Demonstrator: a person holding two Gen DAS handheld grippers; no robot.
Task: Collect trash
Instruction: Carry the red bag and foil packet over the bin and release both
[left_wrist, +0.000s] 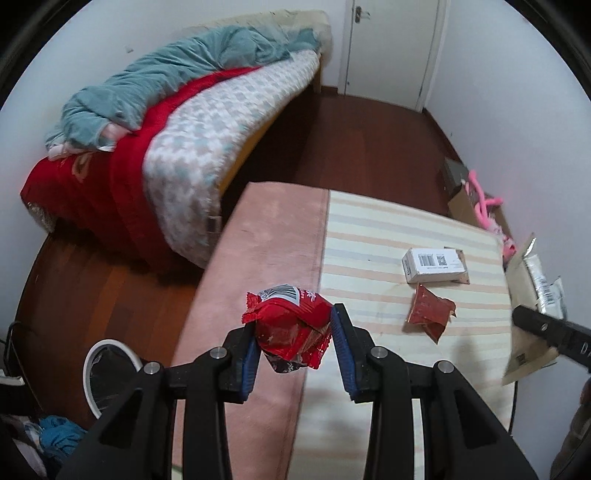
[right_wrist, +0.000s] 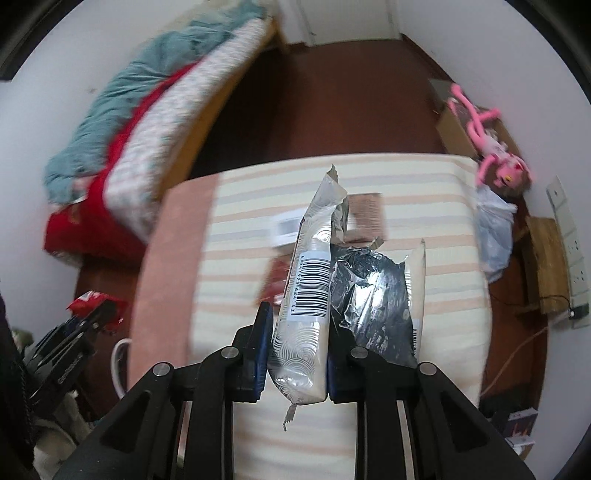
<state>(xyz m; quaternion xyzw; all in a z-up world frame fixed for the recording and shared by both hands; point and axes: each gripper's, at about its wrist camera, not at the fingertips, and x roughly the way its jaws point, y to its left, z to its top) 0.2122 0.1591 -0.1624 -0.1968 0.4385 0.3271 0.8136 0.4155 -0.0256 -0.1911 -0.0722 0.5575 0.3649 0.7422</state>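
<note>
My left gripper (left_wrist: 295, 325) is shut on a crumpled red snack wrapper (left_wrist: 291, 325), held above the pink edge of the mattress (left_wrist: 258, 240). My right gripper (right_wrist: 297, 336) is shut on a torn silver foil packet (right_wrist: 314, 295) with a barcode, held above the striped mattress (right_wrist: 450, 295). A second red wrapper (left_wrist: 430, 312) and a small white box (left_wrist: 434, 264) lie on the striped cover. A white-rimmed trash bin (left_wrist: 107, 373) with a clear liner stands on the floor at lower left. The right gripper and its packet also show in the left wrist view (left_wrist: 550, 328).
A bed (left_wrist: 177, 147) with red and teal bedding stands at left across a strip of wooden floor (left_wrist: 351, 129). A cardboard box (left_wrist: 465, 195) with a pink plush toy (right_wrist: 495, 151) sits at right by the wall. A plastic bag (right_wrist: 493, 229) and cables lie at far right.
</note>
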